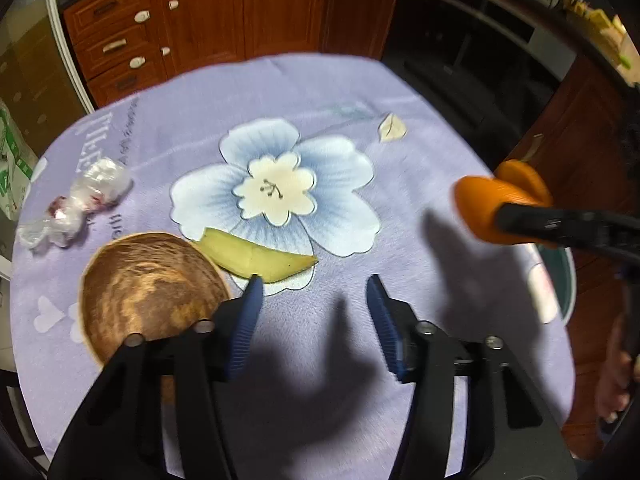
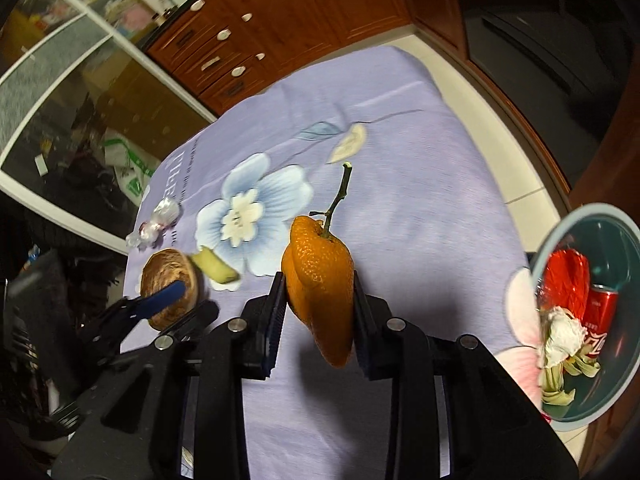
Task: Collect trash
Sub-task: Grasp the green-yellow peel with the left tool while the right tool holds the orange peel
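Observation:
My right gripper (image 2: 318, 280) is shut on a squashed orange peel (image 2: 320, 264) with a green stalk, held above the lilac tablecloth (image 2: 400, 200). In the left wrist view that peel (image 1: 480, 208) hangs at the right. My left gripper (image 1: 316, 280) stands open over the cloth with nothing between its blue pads. Its left fingertip is just in front of a yellow peel strip (image 1: 256, 258). A crumpled clear wrapper (image 1: 80, 200) lies at the left. At the right a teal bin (image 2: 616, 240) holds a red can (image 2: 600, 320), a white tissue and pale peels.
A round brown shell-like thing (image 1: 148, 284) sits left of the left gripper, touching the yellow strip. The teal bin (image 1: 562, 276) stands past the table's right edge. Wooden drawers (image 1: 120, 48) stand behind the table. A hand (image 1: 616, 380) shows at the far right.

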`<state>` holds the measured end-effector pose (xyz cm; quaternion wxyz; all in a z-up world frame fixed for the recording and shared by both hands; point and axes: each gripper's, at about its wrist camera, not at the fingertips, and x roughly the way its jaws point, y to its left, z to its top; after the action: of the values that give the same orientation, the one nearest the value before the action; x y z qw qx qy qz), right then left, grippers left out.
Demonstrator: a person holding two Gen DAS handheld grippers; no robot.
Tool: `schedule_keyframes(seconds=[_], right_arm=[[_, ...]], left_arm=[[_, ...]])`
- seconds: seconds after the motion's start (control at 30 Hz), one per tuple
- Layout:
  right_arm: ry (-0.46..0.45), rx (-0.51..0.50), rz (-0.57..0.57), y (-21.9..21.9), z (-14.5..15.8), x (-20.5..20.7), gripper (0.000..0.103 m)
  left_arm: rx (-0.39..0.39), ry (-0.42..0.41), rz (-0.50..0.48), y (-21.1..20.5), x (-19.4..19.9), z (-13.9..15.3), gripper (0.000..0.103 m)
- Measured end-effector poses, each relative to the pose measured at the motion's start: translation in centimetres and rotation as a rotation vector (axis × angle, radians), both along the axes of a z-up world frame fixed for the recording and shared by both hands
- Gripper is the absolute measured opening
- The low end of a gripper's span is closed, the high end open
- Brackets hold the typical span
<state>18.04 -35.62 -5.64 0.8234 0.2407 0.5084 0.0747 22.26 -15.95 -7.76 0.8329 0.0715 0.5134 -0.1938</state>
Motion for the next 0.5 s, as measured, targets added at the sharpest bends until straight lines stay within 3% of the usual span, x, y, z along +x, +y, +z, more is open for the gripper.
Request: schedule_keyframes(seconds=[0.27,0.33,0.4,0.5], right_arm=[[0.01,0.058,-0.011,-1.8,-1.8,0.1,0.029],[0.01,0.065,-0.012,-1.9,-2.1,0.1,0.029],[0.013,0.072,-0.011,-1.9,-2.4,0.2,0.029],[0.018,0.08,-0.012,-1.9,-2.7,0.3,0.029]], left_arm=[[0.118,-0.017,-0.041,-1.2,1.6,-2.1,0.042],[0.14,-0.035,-0.052,-1.4,1.8,-2.1,0.033],[0.146,-0.044,-0.052,-1.1,2.2,-2.0,0.016],[0.097,-0.01,-0.037,-0.1,3.0,-2.0,0.002]])
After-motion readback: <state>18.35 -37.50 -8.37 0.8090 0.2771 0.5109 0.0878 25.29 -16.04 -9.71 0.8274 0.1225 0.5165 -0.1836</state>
